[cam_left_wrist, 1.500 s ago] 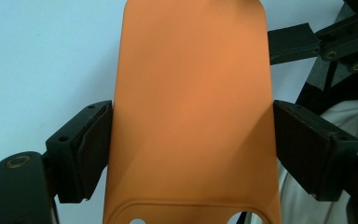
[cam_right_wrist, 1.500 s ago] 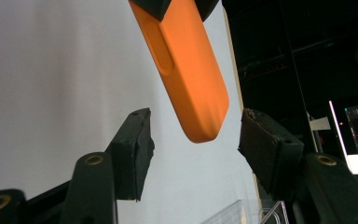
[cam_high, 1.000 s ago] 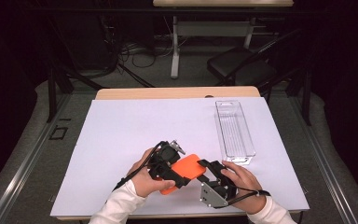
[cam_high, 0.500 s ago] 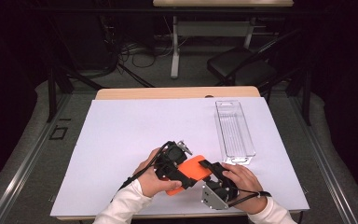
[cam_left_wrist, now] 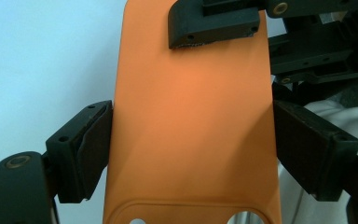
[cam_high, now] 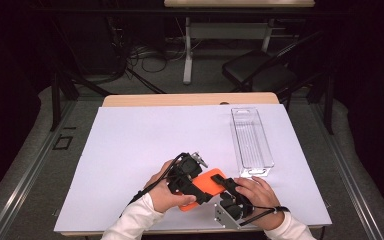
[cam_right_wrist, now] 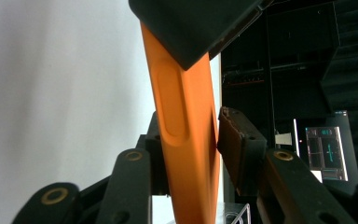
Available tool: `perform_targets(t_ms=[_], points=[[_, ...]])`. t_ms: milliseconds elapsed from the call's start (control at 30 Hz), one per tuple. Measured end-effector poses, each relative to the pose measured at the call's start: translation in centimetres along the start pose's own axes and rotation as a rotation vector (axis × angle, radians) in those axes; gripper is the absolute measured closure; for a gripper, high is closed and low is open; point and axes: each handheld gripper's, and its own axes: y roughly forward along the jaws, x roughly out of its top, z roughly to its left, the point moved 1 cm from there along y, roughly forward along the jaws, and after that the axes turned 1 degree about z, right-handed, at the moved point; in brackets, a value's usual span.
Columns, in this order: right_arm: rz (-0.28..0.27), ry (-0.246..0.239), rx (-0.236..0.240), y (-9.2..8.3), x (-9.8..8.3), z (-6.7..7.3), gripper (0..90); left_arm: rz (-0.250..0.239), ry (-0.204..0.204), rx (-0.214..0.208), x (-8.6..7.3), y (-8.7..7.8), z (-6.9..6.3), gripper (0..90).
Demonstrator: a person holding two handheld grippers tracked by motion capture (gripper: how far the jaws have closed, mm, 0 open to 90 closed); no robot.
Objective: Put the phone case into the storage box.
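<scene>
An orange phone case (cam_high: 211, 181) is held above the near edge of the white sheet. My left gripper (cam_high: 200, 186) is shut on it across its width; in the left gripper view both pads (cam_left_wrist: 95, 149) press the long edges of the case (cam_left_wrist: 191, 93). My right gripper (cam_high: 226, 184) meets the case from the right, at its far end. Its jaws have just been closing, with the case (cam_right_wrist: 182, 93) edge-on between them, and in the right gripper view my right gripper (cam_right_wrist: 193, 149) now has its pads (cam_right_wrist: 230, 140) against the case's faces.
A clear plastic tray (cam_high: 251, 142) lies lengthwise at the right of the white sheet (cam_high: 145, 145), just beyond the right hand. The wooden table edge (cam_high: 180, 100) runs along the back. A black chair (cam_high: 260, 75) and cables stand on the floor behind.
The left hand has carried the orange case a little to the right, toward the right gripper. The right gripper's jaws have narrowed onto the case's end.
</scene>
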Motion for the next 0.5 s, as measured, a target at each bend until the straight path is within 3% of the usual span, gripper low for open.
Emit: perform_targets(t_ms=[367,500], points=[[0.010,-0.038,-0.021,0.17,0.04,0.10,69.7,-0.001,0.003,-0.011,-0.04,0.02,-0.05,16.0],[-0.002,-0.026,-0.028,0.39,0.12,0.30,70.5,-0.002,0.002,-0.011,-0.07,0.08,-0.07,15.9]])
